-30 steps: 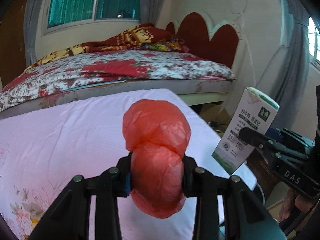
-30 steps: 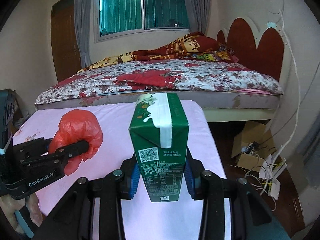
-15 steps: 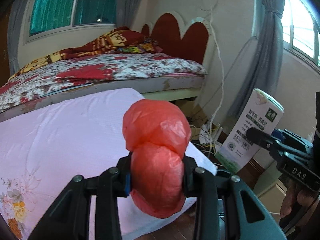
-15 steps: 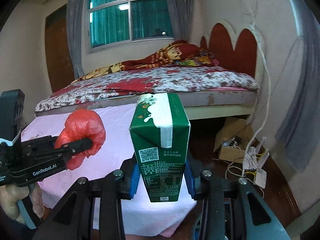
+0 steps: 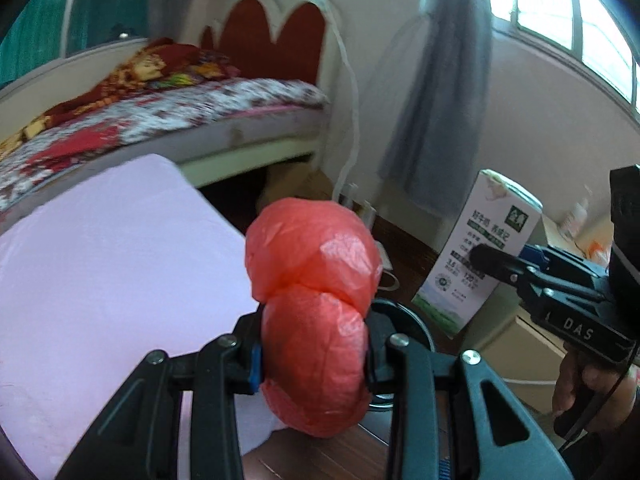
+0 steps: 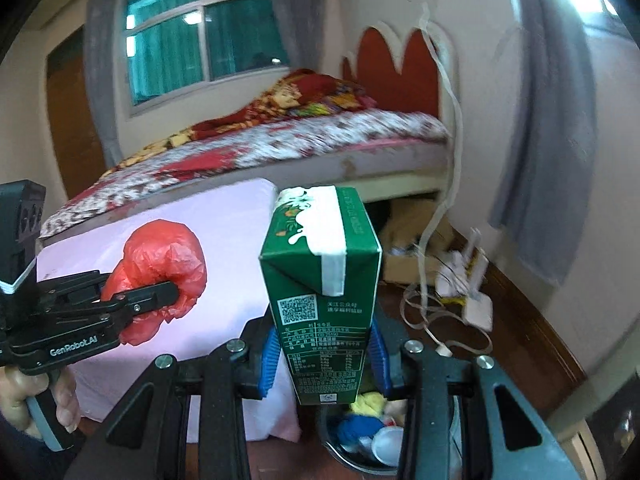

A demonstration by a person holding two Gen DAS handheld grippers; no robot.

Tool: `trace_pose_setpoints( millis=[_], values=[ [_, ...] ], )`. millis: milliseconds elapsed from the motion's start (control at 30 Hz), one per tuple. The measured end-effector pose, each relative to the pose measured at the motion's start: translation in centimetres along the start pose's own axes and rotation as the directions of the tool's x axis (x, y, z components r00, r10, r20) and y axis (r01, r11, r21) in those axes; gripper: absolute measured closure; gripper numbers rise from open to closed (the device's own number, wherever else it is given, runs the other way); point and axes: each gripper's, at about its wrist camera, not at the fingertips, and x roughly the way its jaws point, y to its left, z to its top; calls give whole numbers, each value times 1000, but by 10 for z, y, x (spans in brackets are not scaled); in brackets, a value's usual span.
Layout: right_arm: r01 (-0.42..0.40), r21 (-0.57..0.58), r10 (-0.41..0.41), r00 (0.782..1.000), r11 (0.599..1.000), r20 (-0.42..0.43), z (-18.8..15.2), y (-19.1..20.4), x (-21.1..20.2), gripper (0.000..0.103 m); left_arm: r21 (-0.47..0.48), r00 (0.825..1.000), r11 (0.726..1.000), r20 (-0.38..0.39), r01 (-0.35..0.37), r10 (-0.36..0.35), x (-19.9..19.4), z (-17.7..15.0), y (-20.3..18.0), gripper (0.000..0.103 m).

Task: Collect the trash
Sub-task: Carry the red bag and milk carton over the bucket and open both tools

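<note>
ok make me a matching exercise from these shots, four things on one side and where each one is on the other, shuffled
Things
1. red plastic bag
2. green carton
3. trash bin
4. white router

Places
A. on the floor by the wall, cables attached
B. in the left claw
C. on the floor just below the right claw, already holding rubbish
D. in the right claw

Pairs: 1-B, 2-D, 3-C, 4-A

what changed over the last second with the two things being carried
Both hand-held grippers swung away from the pink-covered table toward the floor beside it. A trash bin with rubbish in it now shows under the right hand-held gripper. Unchanged: the left hand-held gripper stays clamped on the red plastic bag, the right on the green milk carton, still upright.
</note>
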Motion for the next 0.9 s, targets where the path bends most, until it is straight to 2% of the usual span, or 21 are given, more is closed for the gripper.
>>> trace_pose_setpoints(
  millis=[133, 400, 900],
  values=[
    [34, 33, -33, 999, 999, -31, -20, -30, -3, 62, 16, 999, 999, -39, 38, -38, 19, -8, -19, 66],
    [57, 74, -53, 997, 996, -62, -40, -64, 1, 62, 43, 993, 996, -93, 80, -75, 48, -16, -43, 66],
    [45, 105, -24, 982, 994, -187, -88, -103, 63, 62, 25, 961, 990, -246, 138, -128, 132, -46, -56, 66]
  ],
)
